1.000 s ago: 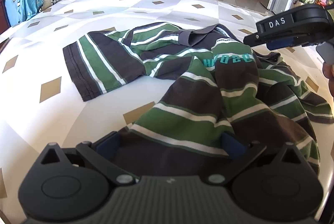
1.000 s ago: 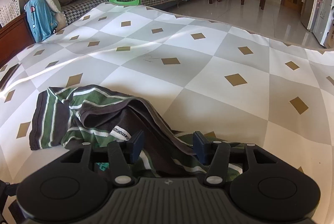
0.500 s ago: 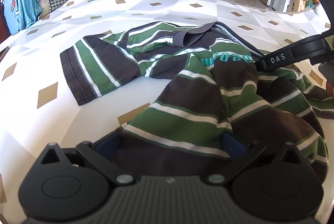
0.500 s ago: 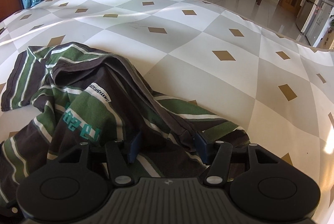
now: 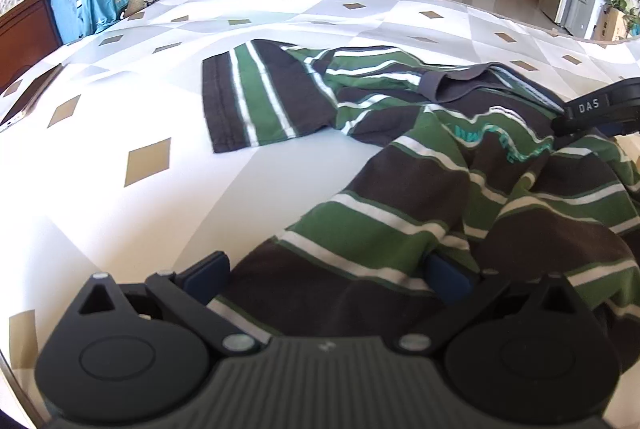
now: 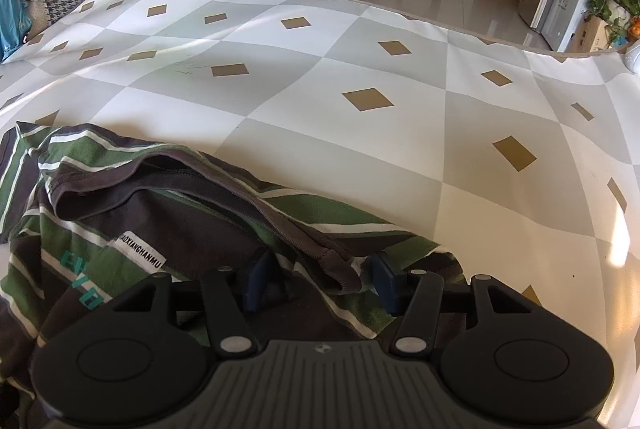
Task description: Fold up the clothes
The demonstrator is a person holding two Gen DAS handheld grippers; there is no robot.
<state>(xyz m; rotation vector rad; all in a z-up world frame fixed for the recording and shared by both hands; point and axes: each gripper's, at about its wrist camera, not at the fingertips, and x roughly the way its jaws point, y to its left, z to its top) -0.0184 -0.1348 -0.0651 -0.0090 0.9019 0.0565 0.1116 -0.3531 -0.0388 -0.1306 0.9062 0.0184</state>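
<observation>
Since a second ago, both grippers are sinking lower over the striped shirt [image 5: 420, 165] — crumpled on the checked tablecloth [image 5: 280, 17]. Left gripper [image 5: 326, 275], jaws apart, is straddling the hem; right gripper [image 6: 320, 281], jaws apart, is straddling the collar [image 6: 224, 189]. Soft, light cloth — likely best pinched at hem and shoulders.

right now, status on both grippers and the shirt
Left gripper open, shirt hem between pads. Right gripper open astride collar. Striped shirt crumpled, unfolded. Nothing blocking.
</observation>
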